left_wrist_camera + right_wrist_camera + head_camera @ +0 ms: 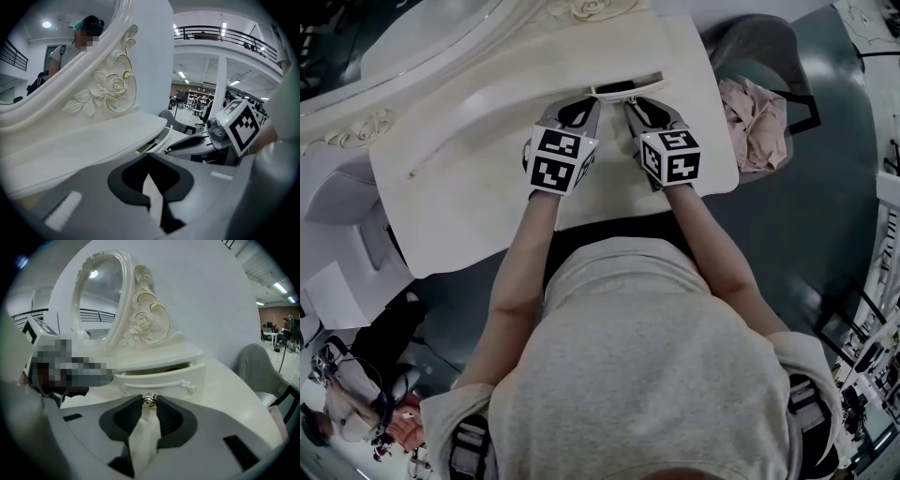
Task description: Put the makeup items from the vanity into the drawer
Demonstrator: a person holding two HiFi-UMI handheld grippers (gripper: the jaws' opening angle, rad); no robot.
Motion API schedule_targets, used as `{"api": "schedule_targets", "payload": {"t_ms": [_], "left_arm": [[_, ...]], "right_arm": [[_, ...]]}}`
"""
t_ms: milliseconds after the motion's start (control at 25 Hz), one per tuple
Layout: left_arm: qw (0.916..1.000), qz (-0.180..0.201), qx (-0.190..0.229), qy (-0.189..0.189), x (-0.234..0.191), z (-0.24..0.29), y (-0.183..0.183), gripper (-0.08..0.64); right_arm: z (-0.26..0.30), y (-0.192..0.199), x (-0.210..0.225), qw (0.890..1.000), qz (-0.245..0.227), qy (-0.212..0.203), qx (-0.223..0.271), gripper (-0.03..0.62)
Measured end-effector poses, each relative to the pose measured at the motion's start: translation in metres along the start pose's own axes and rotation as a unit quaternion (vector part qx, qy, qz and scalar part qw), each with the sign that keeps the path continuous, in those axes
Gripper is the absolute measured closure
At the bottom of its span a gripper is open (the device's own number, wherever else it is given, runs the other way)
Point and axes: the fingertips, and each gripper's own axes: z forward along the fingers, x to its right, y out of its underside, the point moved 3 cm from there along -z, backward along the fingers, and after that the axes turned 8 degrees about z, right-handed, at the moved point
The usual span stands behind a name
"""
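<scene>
The right gripper (150, 401) was closed on the small metal knob (149, 399) of the drawer (164, 379), which stood slightly pulled out at the back edge of the bench (459, 178), below the mirror (98, 296). The left gripper (148, 155) hung just beside the right, jaws together and empty. A dark shape (617, 89) inside the drawer was possibly a makeup item; the view was too dim to tell.

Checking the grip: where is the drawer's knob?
Right gripper view, centre: the knob sits pinched by the right gripper, on the front of the drawer below the mirror.
</scene>
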Motion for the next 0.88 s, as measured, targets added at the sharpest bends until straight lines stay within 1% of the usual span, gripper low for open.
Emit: {"api": "schedule_targets", "payload": {"t_ms": [440, 880], "left_arm": [[0.9996, -0.029, 0.002, -0.008, -0.009, -0.007, 0.018, 0.551], [0.9988, -0.047, 0.013, -0.012, -0.017, -0.004, 0.019, 0.551]], "right_arm": [[0.022, -0.018, 0.004, 1.0, -0.004, 0.005, -0.001, 0.489], [0.037, -0.026, 0.008, 1.0, -0.003, 0.01, 0.0, 0.488]]}}
